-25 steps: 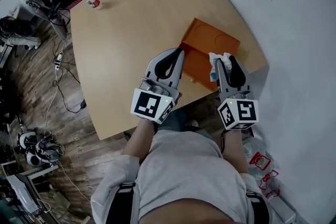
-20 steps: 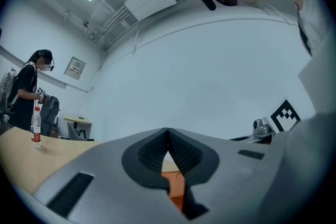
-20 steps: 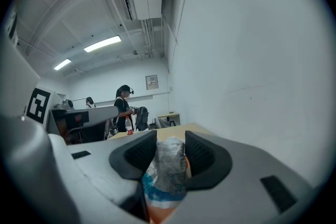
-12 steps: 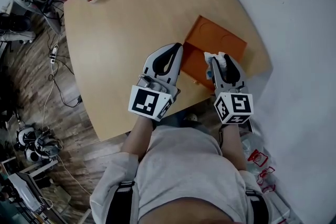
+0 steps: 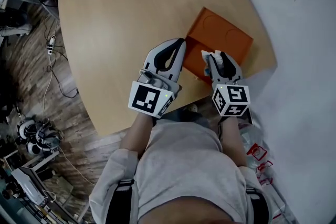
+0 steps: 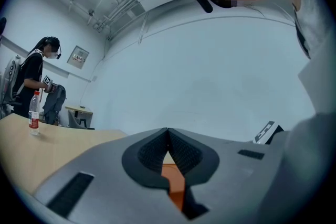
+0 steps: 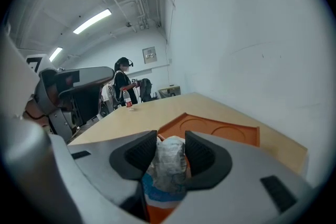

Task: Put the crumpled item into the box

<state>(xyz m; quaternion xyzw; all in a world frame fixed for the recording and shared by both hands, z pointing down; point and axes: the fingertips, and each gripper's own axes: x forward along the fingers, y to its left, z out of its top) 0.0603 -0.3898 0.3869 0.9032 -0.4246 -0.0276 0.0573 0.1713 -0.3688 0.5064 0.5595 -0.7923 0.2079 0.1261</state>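
My right gripper (image 7: 170, 143) jaws stay clamped on the crumpled item (image 7: 168, 168), which is white with a blue band. My left gripper (image 6: 168, 139) jaws are together, with nothing between them. Over the last second the item has barely shifted and hangs at the near edge of the orange box (image 7: 220, 131) on the table (image 5: 121, 18). Judgement: carry is nearly complete; advance slightly, then release.

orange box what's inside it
The orange box is bare in its far part, with two round recesses; its near part is covered by the right gripper, shut on the crumpled item.
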